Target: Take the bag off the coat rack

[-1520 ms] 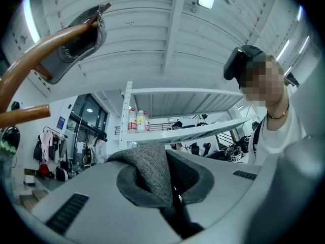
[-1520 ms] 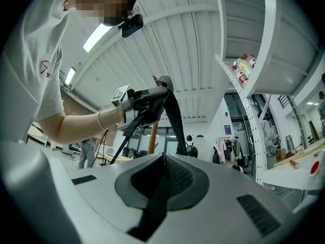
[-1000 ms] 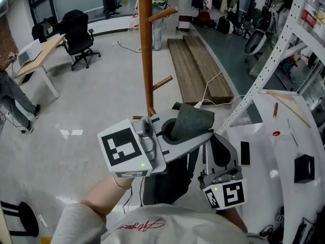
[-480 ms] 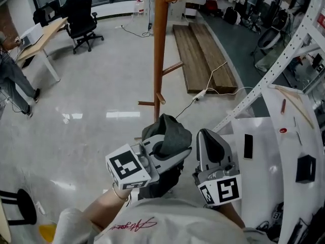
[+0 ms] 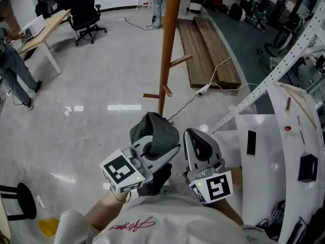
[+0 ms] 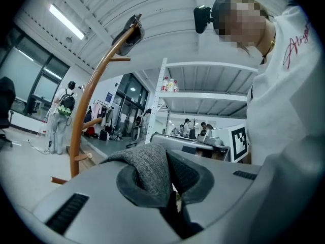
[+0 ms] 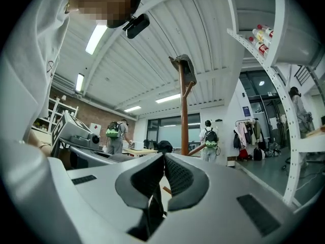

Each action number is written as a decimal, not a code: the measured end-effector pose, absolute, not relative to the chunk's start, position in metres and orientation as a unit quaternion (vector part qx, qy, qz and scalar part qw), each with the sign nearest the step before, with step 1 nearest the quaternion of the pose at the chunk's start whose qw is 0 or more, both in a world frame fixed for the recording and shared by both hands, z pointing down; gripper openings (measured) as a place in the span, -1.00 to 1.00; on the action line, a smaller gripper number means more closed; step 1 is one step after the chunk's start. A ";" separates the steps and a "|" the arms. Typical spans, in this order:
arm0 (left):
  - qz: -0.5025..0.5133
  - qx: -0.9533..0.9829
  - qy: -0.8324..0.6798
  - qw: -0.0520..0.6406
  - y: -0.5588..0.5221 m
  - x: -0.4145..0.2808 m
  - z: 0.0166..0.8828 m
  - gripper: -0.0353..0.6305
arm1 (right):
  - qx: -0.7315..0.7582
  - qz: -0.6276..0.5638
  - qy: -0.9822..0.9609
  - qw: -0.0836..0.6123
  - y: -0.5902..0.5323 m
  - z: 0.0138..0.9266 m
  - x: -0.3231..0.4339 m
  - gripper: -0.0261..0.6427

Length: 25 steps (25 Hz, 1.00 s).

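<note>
- Grey knitted fabric of the bag [image 6: 147, 169] nipped between the closed jaws of the left gripper [image 6: 170, 179], with folds bulging out above the pads.
- Right gripper [image 7: 163, 166] with jaws pressed together on nothing, carried just beside the left gripper and no nearer the coat rack [image 7: 183, 111].
- From the head view, bunched over the left gripper with a darker part hanging beneath, on the person's side of the coat rack and apart from it.
- No contact with the pole or with any peg of the coat rack; lower pegs bare.
- Up at the top of the coat rack, a dark item, too small to name.
- Judged from this: lifting off done, bag free of the coat rack.
- Left to do, at most: carrying it further from the coat rack or setting it down, though no place is named in the task.
</note>
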<state>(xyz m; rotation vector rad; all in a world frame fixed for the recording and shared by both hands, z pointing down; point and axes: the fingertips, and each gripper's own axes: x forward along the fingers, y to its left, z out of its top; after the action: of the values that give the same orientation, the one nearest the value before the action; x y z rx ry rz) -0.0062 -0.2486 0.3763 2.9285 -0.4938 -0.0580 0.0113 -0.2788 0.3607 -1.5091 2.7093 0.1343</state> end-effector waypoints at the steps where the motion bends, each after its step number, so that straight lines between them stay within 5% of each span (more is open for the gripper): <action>1: -0.020 0.982 -0.171 0.084 -0.248 -0.009 0.378 -0.77 | -0.480 0.037 0.876 0.026 -0.277 0.362 0.008 -0.86; 25: -0.064 0.968 -0.211 0.118 -0.111 -0.006 0.375 -0.77 | -0.448 0.058 0.892 0.027 -0.125 0.370 0.015 -0.86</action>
<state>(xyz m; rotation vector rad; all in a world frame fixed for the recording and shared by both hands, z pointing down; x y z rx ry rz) -0.0058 -0.1113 0.3746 2.8333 -0.6173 -0.1884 0.0150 -0.1252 0.3695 -1.3852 2.7538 0.1782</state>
